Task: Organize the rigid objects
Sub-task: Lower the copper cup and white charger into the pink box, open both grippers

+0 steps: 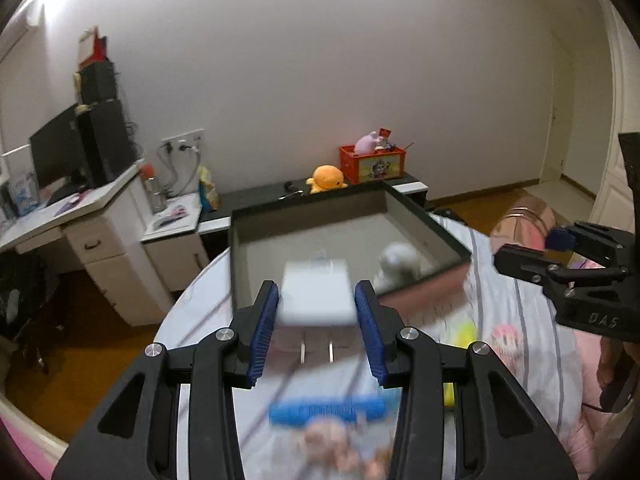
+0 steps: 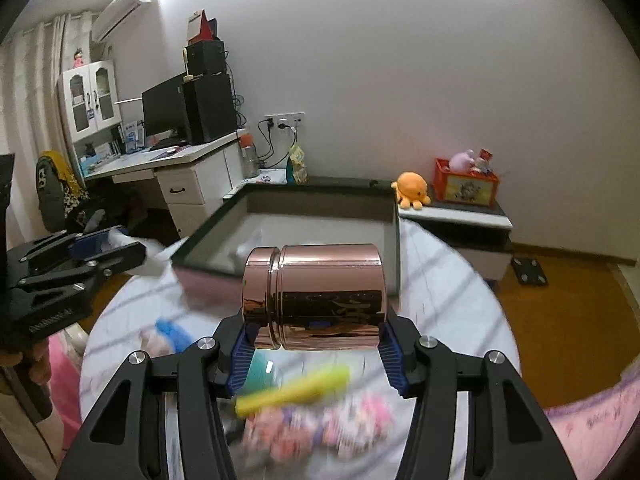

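The left gripper (image 1: pixel 316 308) pinched a white charger (image 1: pixel 318 294) by its sides, prongs toward the wrist; the right gripper (image 2: pixel 316 336) clamped a copper-coloured jar (image 2: pixel 314 296) end to end, lying crosswise. Both hung above the bed (image 2: pixel 440 280), the open box (image 1: pixel 424 216) just ahead. Best carry each clear over the near rim, then lower before letting go, the jar especially, as it looked ready to roll.

A plain white wall (image 2: pixel 400 80) fills the upper frame; at left a white desk (image 2: pixel 188 164) carries a dark monitor (image 2: pixel 164 108), an air conditioner (image 2: pixel 120 10) hangs upper left, wooden floor (image 2: pixel 560 300) lies lower right
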